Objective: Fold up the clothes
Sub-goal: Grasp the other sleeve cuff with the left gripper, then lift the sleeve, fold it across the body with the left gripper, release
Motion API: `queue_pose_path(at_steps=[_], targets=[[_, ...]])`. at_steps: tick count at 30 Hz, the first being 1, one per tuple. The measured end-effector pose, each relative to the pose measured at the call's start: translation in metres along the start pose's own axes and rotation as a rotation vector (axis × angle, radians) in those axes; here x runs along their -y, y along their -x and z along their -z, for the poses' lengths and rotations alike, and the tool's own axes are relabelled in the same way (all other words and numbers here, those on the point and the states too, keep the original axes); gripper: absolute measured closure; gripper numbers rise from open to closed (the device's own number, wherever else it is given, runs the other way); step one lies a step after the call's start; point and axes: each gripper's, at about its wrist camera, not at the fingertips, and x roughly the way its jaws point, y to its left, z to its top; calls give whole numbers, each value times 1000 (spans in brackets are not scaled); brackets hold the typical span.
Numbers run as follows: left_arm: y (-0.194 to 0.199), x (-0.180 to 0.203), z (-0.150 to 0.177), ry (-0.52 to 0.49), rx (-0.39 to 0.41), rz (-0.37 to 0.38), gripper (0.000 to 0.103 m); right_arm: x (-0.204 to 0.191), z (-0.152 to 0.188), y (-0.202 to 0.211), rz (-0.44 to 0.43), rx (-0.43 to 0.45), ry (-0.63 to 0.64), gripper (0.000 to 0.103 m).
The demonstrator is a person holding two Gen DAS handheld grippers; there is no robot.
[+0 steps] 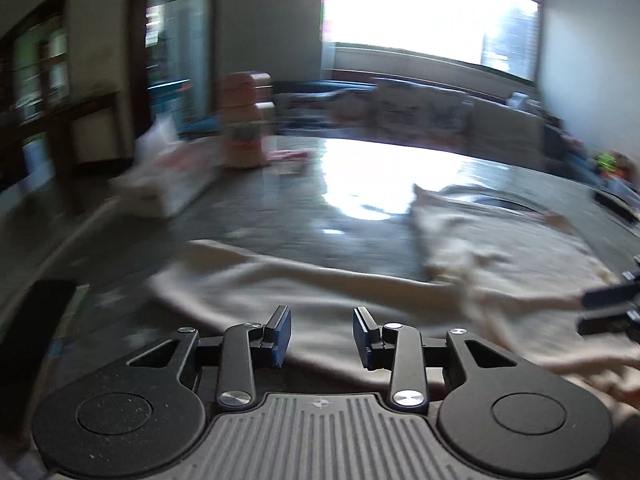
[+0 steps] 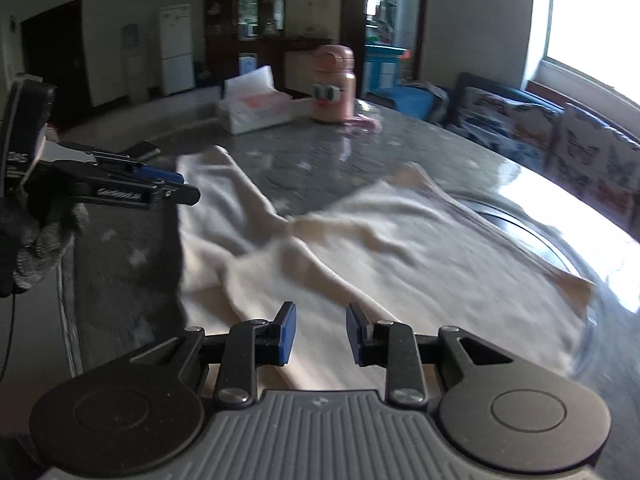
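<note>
One cream garment [image 2: 360, 240] lies rumpled on the grey marble table [image 2: 312, 160], spread from the near edge toward the middle, with one sleeve-like strip [image 2: 224, 196] running to the far left. Two grippers work over it. The left gripper [image 1: 322, 336] hovers above the cloth's near edge, jaws apart with nothing between them. The right gripper [image 2: 321, 334] also stands open and empty over the near cloth.

At the far left of the table stand one pink bottle [image 2: 333, 84] and one white tissue pack [image 2: 256, 108]. A gloved hand [image 2: 36, 236] carries the left gripper. Beyond the table sit a sofa with patterned cushions [image 2: 592, 156], one white fridge [image 2: 175, 48] and a dark cabinet [image 2: 256, 8].

The left view is badly blurred; the window [image 1: 424, 12] there is blown out.
</note>
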Motion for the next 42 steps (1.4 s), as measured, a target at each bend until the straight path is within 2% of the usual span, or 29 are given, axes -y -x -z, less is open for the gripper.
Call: queue_pose_path(at_steps=[4, 9, 17, 18, 19, 20, 22, 25, 29, 37, 42], targets=[[-10, -32, -5, 90, -13, -87, 62, -16, -11, -25, -40, -12, 19, 76], [-21, -54, -8, 175, -26, -148, 59, -25, -8, -43, -44, -38, 32, 76], [-45, -62, -17, 226, -47, -191, 61, -21, -7, -25, -34, -12, 12, 75], [-46, -62, -18, 223, -48, -196, 66, -20, -6, -21, -32, -4, 9, 75], [-48, -61, -19, 221, -48, -202, 77, -19, -7, -18, -29, 3, 6, 74], [-49, -61, -19, 220, -49, -201, 84, -18, -7, -14, -25, 12, 2, 74], [-48, -62, -21, 233, -47, -180, 97, -16, -6, -6, -16, 29, -10, 74], [-36, -53, -25, 223, -19, -150, 99, -10, -3, 8, -2, 51, -35, 74], [-11, -29, -37, 187, 43, -72, 100, 0, 6, 22, 29, 64, -71, 74], [52, 52, -63, 88, 170, 200, 100, 30, 29, 51, 102, 98, -192, 74], [70, 113, -65, -2, 188, 373, 100, 47, 44, 69, 153, 124, -246, 74]])
